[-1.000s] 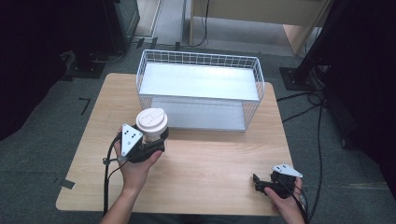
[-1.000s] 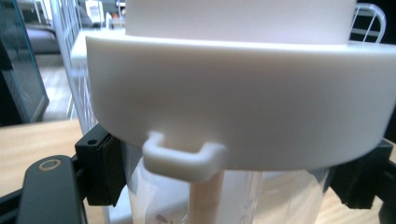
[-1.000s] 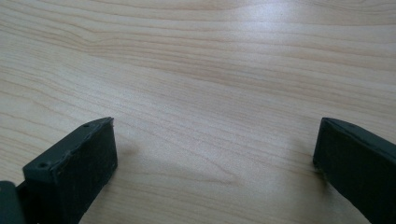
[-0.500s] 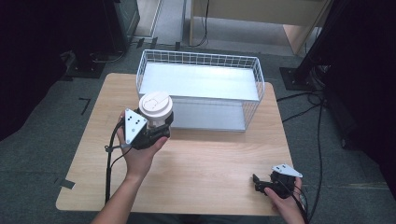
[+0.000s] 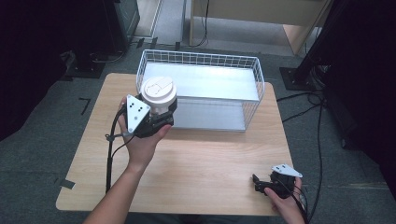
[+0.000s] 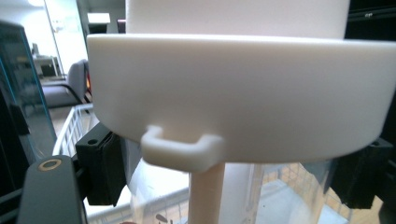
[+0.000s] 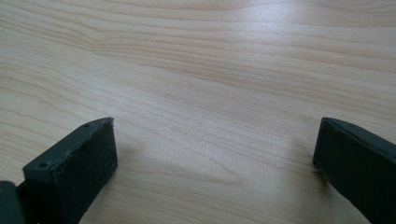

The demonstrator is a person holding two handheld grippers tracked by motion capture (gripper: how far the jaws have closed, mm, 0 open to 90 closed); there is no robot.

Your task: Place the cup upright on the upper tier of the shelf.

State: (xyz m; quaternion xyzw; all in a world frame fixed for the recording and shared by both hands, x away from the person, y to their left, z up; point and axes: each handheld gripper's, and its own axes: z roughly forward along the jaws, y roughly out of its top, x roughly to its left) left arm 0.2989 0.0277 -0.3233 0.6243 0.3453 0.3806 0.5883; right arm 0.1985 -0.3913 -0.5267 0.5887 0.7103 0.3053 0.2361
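Light wood table [image 5: 196,158] w/ a white wire basket [image 5: 243,100] along its far edge, dark room beyond. I've got the left hand-held gripper [image 5: 156,114] clamped on a lidded clear cup [image 5: 159,91], held upright in the air at the basket's near-left corner; in the left gripper view its white lid [image 6: 238,93] looms close, jaws pressed to the cup's sides. Right hand-held gripper [image 5: 260,185] rests near the table's near-right corner, jaws wide apart on bare wood. Step in hand, by my read: carrying cup to basket. Next: clear the rim, lower inside, then release.
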